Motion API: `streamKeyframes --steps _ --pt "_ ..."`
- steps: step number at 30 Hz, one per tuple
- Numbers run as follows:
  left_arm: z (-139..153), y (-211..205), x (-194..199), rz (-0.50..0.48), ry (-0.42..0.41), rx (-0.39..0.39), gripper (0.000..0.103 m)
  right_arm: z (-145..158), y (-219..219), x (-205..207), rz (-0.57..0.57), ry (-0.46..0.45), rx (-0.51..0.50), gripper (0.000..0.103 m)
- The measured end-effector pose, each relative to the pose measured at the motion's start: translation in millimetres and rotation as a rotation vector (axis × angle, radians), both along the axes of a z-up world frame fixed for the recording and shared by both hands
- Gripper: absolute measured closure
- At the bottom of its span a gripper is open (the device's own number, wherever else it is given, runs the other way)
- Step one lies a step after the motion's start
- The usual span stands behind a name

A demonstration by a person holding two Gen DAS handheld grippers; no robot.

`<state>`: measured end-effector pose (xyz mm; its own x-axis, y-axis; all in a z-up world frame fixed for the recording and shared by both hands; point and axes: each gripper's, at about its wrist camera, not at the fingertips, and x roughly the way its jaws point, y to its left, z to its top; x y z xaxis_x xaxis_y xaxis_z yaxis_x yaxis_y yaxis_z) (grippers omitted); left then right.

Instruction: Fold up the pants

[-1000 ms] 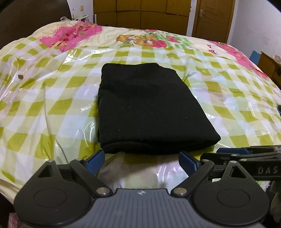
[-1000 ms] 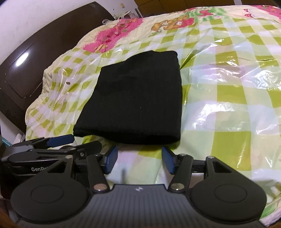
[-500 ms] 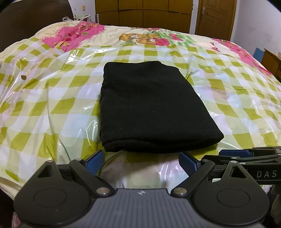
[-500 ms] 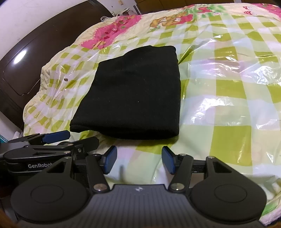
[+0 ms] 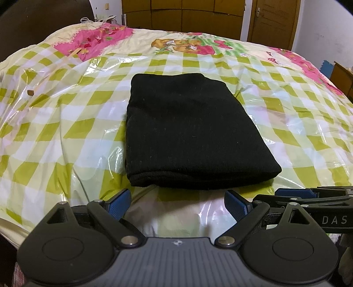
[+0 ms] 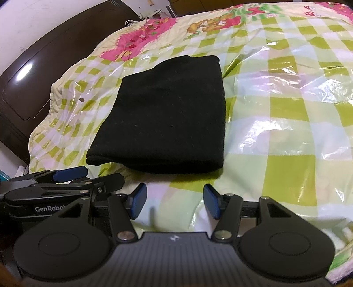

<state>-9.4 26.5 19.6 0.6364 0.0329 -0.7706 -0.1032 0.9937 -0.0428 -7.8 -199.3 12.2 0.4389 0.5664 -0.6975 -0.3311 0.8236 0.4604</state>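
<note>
Closest to us, we had both grippers parked at the near edge of the bed. The left gripper (image 5: 177, 204) had its blue-padded fingers (image 5: 119, 202) spread apart with nothing between them but shiny plastic, and the right gripper (image 6: 174, 203) was the same deal, fingers (image 6: 210, 203) apart and empty, sitting just beside the left one.

Just past the fingertips lay the black knit pants folded into a thick rectangular bundle (image 5: 189, 134), not touching either gripper. In the right wrist view the same bundle (image 6: 163, 117) sat a bit to the left of centre. It looked done to us, edges squared and layers stacked, so we figured the folding was basically finished.

Handling-wise, we reckoned it was soft, floppy and light, nothing fragile. The fuzzy knit should grip fine against the pads, but the stack would sag and probably come undone if pinched at one corner only. The best bet seemed to be the thick rounded near edge, taking all layers at once, one gripper toward each end.

Underneath was the clear crinkly plastic sheet (image 5: 297, 123) over the green-and-white checked bedspread (image 5: 48, 132), which looked slippery, so the bundle could slide if pushed.

No containers anywhere that we could see. Farther back were the dark wooden headboard (image 6: 33, 72) and the brown wooden wardrobe doors (image 5: 183, 15).
</note>
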Motion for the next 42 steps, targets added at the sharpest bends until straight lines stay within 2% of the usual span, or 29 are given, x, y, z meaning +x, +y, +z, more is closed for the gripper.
streamKeyframes --steps 14,32,42 --pt "0.7 -2.8 -0.7 0.014 0.011 0.028 0.001 -2.4 0.3 -2.0 0.001 -0.002 -0.008 0.045" --pt "1.8 -2.6 -5.0 0.019 0.016 0.025 0.001 -0.9 -0.6 -2.3 -0.003 -0.005 -0.013 0.043" --pt "2.3 -5.8 -7.1 0.005 0.008 0.028 0.001 1.9 -5.2 -6.7 -0.032 -0.023 -0.048 0.043"
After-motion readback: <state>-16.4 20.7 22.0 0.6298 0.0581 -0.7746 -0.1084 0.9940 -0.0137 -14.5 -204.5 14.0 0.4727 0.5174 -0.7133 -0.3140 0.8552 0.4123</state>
